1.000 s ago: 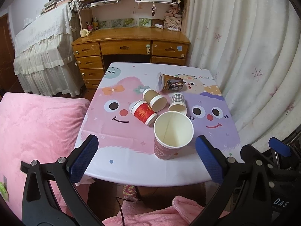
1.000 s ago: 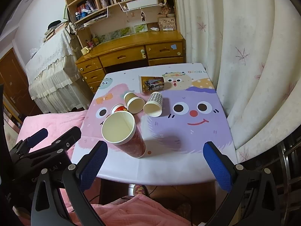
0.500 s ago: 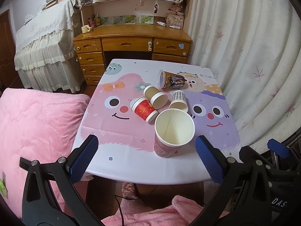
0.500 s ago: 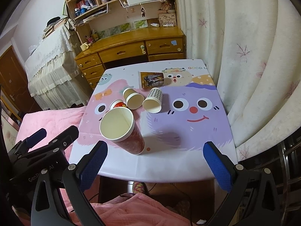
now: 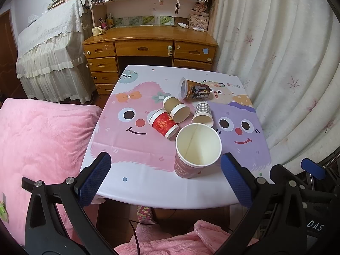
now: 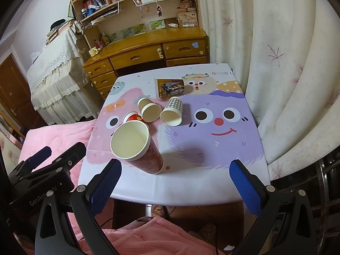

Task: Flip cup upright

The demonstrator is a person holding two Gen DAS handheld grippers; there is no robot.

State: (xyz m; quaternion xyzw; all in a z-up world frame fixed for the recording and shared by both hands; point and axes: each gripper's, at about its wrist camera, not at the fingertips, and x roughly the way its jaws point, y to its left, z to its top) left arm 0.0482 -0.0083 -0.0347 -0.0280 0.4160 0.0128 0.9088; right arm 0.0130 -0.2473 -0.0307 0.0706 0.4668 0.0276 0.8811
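A large red paper cup (image 5: 196,150) stands upright near the table's front edge; it also shows in the right wrist view (image 6: 136,148). Behind it several cups lie on their sides: a red one (image 5: 163,123), a brown one (image 5: 176,108), a checked one (image 5: 202,113) and a dark printed one (image 5: 194,89). My left gripper (image 5: 167,179) is open and empty, held back from the table's front edge. My right gripper (image 6: 175,186) is open and empty, also off the front edge. The left gripper's body (image 6: 42,178) shows at the lower left of the right wrist view.
The small table (image 5: 131,182) wears a cartoon-face cloth. A pink blanket (image 5: 42,144) lies to the left, a curtain (image 5: 286,63) hangs to the right, and a wooden desk (image 5: 148,48) stands behind. A pink-clad lap (image 6: 157,238) is below.
Both grippers have drawn back and risen slightly from the table. The cups have not moved.
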